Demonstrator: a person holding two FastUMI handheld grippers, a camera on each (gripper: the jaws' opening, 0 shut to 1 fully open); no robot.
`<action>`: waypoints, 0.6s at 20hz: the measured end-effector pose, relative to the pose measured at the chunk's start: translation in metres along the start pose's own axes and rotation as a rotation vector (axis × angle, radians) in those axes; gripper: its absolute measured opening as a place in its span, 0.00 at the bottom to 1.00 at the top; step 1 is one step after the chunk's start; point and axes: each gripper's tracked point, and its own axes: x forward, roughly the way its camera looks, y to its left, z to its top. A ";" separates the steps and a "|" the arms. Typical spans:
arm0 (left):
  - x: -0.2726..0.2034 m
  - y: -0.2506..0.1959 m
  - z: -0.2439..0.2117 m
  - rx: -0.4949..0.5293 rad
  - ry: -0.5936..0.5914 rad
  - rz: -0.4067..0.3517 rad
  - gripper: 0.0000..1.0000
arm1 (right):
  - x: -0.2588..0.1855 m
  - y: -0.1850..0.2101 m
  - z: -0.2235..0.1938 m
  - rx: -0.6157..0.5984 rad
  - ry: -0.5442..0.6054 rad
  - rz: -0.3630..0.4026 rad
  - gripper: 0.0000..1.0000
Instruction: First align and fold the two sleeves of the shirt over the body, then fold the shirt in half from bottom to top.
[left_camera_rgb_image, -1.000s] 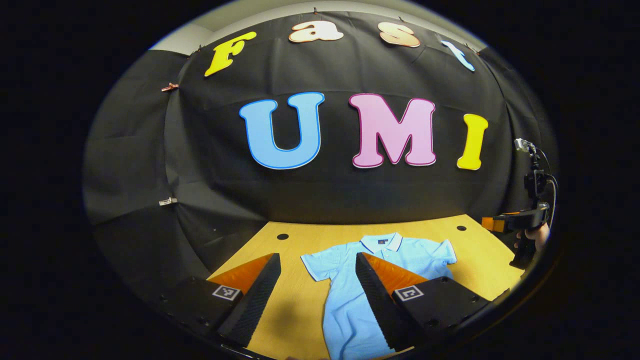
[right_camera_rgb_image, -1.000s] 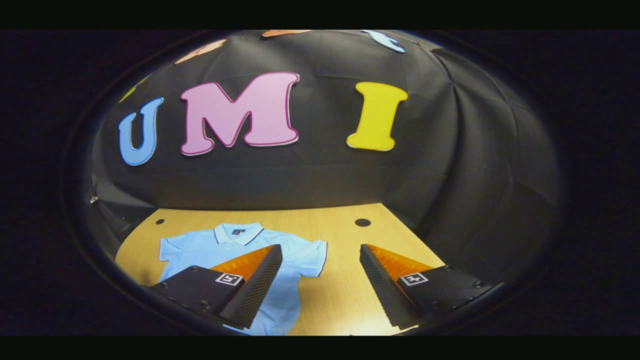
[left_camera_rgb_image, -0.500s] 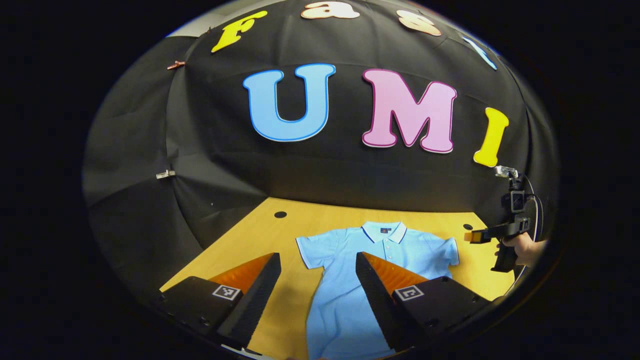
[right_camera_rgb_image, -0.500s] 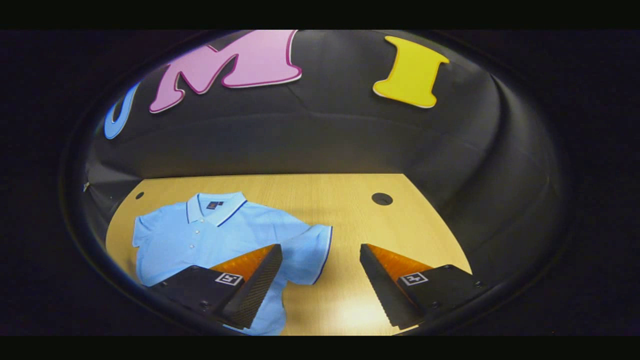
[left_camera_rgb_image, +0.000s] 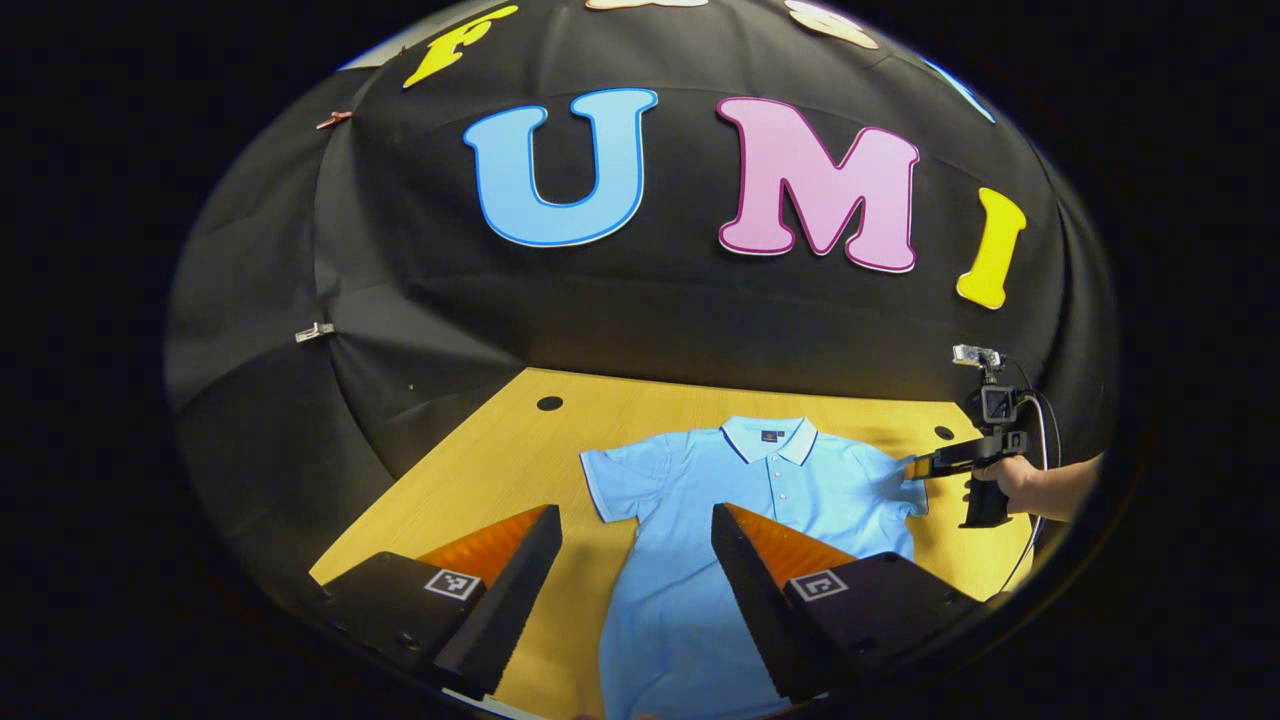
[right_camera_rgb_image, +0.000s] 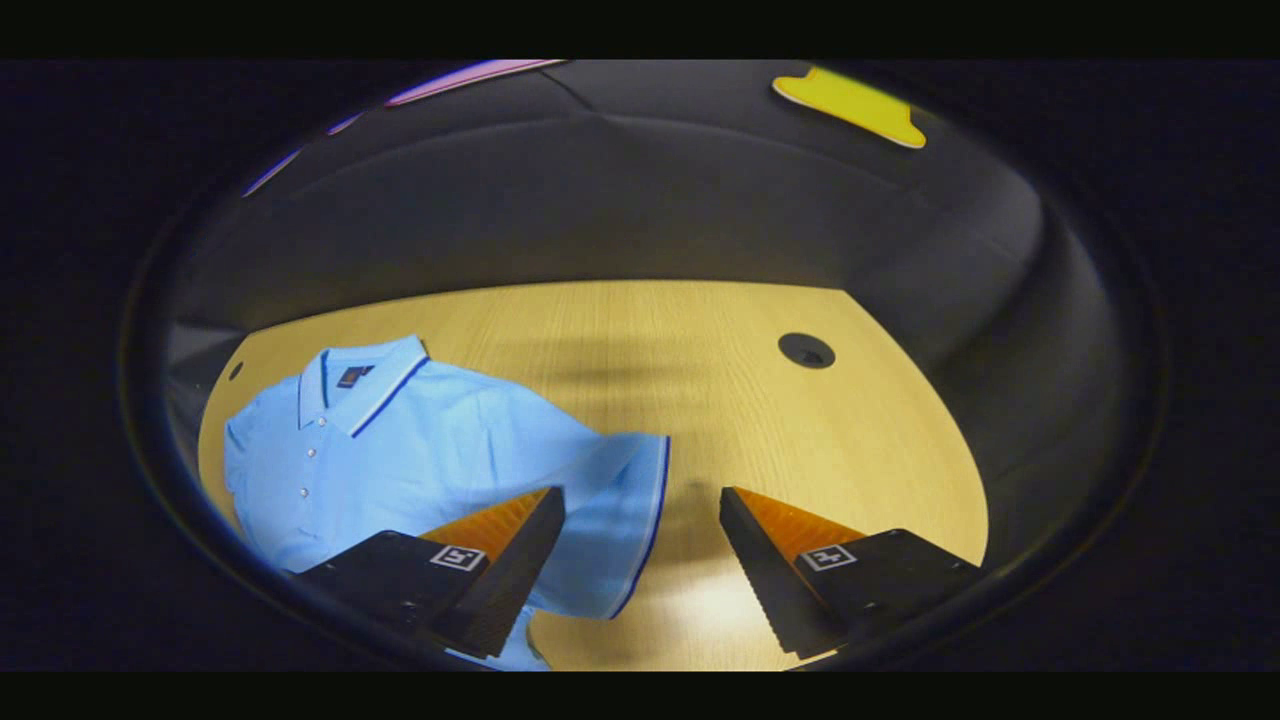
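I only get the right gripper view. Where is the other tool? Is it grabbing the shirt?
Observer: No. The left tool hangs open over the shirt, at its side edge, gripping nothing.
Operator: Is anything folded yet?
Observer: No, the far sleeve lies flat on the table.
Operator: Who is holding mine?
Observer: A hand grips the right tool, whose tip is at the near sleeve.
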 end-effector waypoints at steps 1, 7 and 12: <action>0.004 -0.001 0.000 0.005 -0.001 -0.002 0.96 | 0.003 0.003 -0.006 0.002 0.022 0.014 0.98; 0.009 -0.001 0.000 0.010 0.004 -0.003 0.96 | 0.012 0.018 0.003 0.049 -0.003 0.050 0.54; 0.009 0.009 -0.004 0.006 0.009 0.015 0.96 | 0.010 0.025 0.005 0.034 -0.013 0.065 0.09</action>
